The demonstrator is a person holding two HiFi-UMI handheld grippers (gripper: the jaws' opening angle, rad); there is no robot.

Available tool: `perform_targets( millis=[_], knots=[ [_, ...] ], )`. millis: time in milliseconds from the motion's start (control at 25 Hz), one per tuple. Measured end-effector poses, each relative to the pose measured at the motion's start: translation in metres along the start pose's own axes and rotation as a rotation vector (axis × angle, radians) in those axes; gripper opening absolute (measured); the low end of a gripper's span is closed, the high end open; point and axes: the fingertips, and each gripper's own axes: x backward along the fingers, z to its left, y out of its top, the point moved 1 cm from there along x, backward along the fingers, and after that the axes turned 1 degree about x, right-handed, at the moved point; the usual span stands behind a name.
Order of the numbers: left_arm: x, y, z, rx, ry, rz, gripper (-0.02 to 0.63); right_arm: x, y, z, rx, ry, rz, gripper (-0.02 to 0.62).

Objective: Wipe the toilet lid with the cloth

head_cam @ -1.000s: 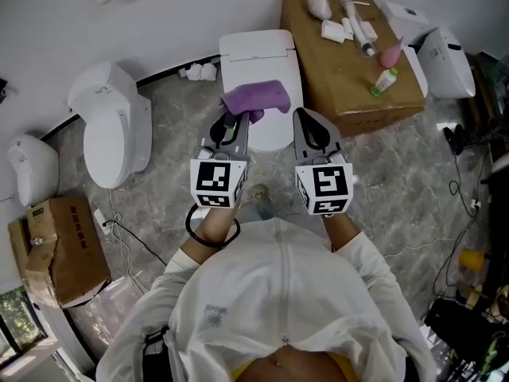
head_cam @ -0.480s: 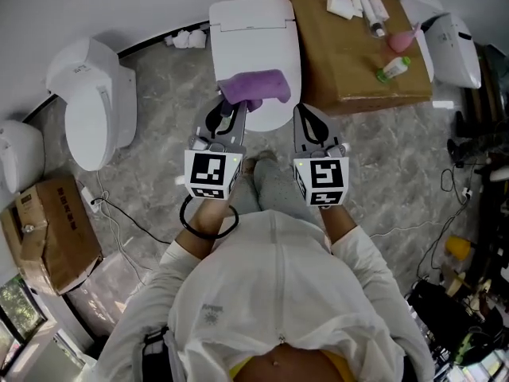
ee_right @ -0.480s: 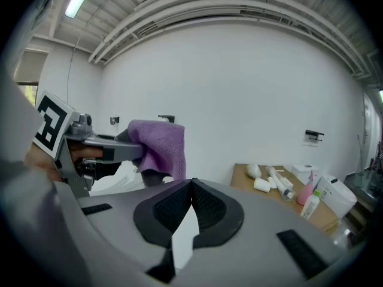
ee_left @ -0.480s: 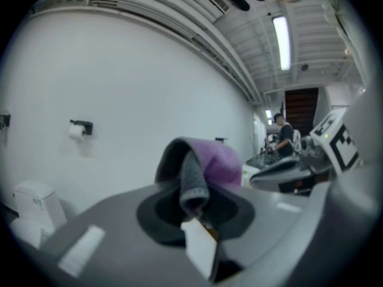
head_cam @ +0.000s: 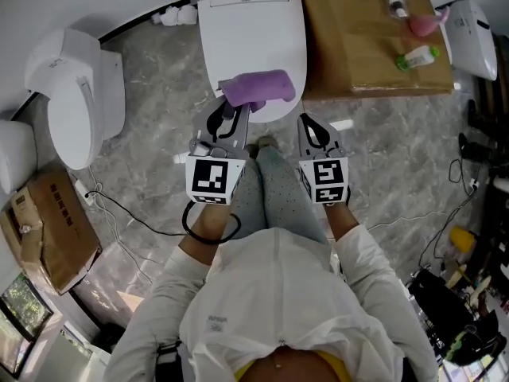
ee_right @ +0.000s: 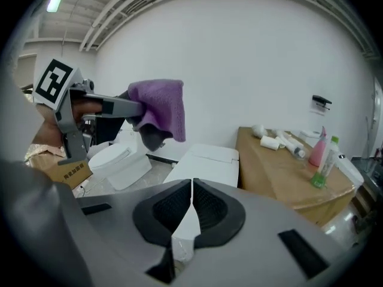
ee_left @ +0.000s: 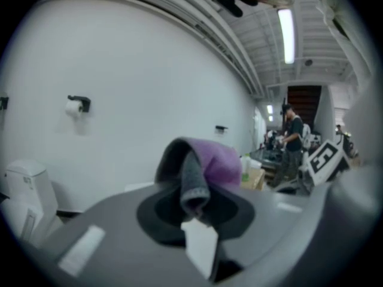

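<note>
Left gripper [head_cam: 230, 114] pinches the purple cloth [head_cam: 259, 88], holding it in the air over the front end of the closed white toilet lid [head_cam: 250, 34]. Right gripper [head_cam: 308, 124], jaws pressed together and empty, hovers just off the lid's front right. A cardboard box [head_cam: 358, 58] stands right of the lid, and a second toilet [head_cam: 75, 94] stands well to its left.

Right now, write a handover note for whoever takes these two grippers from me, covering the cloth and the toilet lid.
Left hand-held gripper: shut on the purple terry cloth.
Right hand-held gripper: shut, empty.
Closed white toilet lid: straight ahead. The cloth hangs above its front edge, apparently not touching.
Done: cloth picked up.
Left: lower the cloth and wipe the lid.
</note>
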Motion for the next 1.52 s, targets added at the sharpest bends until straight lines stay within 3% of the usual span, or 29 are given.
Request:
perform_targets(
  millis=[200, 400, 520, 720, 1200, 1320, 1520],
  knots=[
    [-0.022, -0.039, 0.001, -0.002, -0.004, -0.002, 0.051, -0.041, -0.063, -0.014, -0.075, 0.023, 0.053, 0.017],
    [-0.037, -0.059, -0.005, -0.025, -0.026, -0.074, 0.051, -0.084, -0.126, -0.021, -0.167, 0.043, 0.115, 0.018],
    [-0.045, -0.072, -0.012, -0.039, -0.048, -0.071, 0.051, -0.107, -0.159, -0.026, -0.292, 0.072, 0.158, 0.094],
    [-0.049, -0.095, -0.023, -0.105, -0.079, -0.038, 0.051, -0.132, -0.204, -0.033, -0.388, 0.055, 0.214, 0.094],
    [-0.061, -0.122, -0.021, -0.098, -0.067, -0.008, 0.051, -0.171, -0.246, -0.049, -0.643, 0.034, 0.253, 0.109],
    [-0.066, -0.12, -0.017, -0.086, -0.061, -0.016, 0.051, -0.178, -0.25, -0.049, -0.74, 0.056, 0.254, 0.135],
    [-0.075, -0.115, -0.015, -0.076, -0.064, -0.015, 0.051, -0.187, -0.25, -0.045, -0.799, 0.091, 0.264, 0.137]
  ],
)
